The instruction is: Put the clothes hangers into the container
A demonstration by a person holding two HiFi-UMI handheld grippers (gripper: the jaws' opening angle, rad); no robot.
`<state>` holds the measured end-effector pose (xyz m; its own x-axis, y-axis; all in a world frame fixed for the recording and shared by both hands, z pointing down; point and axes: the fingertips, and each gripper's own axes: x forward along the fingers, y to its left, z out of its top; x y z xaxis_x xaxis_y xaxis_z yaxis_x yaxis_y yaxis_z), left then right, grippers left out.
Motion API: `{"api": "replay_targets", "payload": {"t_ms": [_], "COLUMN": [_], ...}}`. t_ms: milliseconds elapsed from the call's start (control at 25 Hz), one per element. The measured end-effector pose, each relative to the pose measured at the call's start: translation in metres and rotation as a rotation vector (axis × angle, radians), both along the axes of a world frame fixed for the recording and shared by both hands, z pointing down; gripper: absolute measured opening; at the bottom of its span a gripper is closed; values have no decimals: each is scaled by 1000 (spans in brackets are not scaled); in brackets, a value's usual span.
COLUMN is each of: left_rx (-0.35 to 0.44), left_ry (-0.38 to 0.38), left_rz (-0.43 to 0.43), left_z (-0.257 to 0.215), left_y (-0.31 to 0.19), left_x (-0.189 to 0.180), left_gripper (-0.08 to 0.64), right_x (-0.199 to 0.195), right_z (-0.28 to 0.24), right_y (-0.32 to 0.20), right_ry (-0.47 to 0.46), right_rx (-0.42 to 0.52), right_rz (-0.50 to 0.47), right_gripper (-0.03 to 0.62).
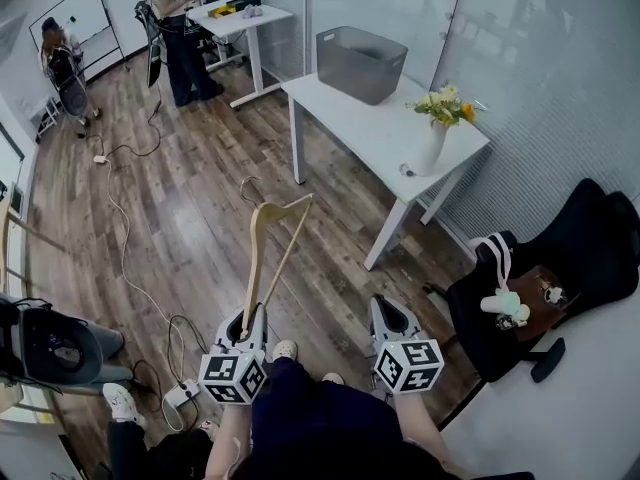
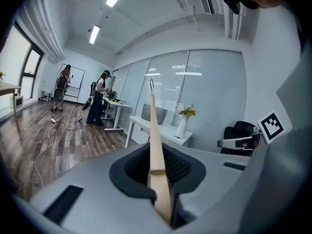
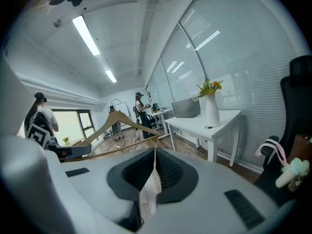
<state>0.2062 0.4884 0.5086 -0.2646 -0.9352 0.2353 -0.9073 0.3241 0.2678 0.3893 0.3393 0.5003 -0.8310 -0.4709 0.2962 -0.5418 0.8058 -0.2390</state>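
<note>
Above the wood floor (image 1: pixel 200 218), well short of the white bench (image 1: pixel 370 118), a wooden hanger (image 1: pixel 268 248) is held by one end in the left gripper (image 1: pixel 247 320). The fingers are clamped on the wood so that the frame and hook stand out ahead, towards the bench. The right gripper (image 1: pixel 388 313) is carried alongside, its fingers closed on nothing, and is judged to be kept free rather than sharing the load. The grey container (image 1: pixel 360 63) is set on the far end of the bench, well apart from the hanger, so the carry is judged unfinished. No brand or writing can be read. Only square black-and-white markers are seen on the grippers' cubes.
</note>
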Motion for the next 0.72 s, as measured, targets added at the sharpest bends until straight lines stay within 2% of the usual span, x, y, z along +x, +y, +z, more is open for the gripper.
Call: {"api": "replay_targets", "payload": {"t_ms": [320, 560, 720], "left_rx": [3, 10, 16], "left_ry": [14, 18, 14], "left_rz": [-22, -38, -29], "left_z": [4, 7, 3], "left_y": [12, 0, -20], "left_x": [15, -3, -24], "left_gripper": [54, 54, 54], "right_x": [16, 2, -20], "right_z": [9, 11, 9], "right_y": [6, -8, -27], "right_ry": [0, -7, 0], "right_rx": [-19, -15, -17], "right_rz": [6, 13, 12], "right_gripper": [35, 35, 35]}}
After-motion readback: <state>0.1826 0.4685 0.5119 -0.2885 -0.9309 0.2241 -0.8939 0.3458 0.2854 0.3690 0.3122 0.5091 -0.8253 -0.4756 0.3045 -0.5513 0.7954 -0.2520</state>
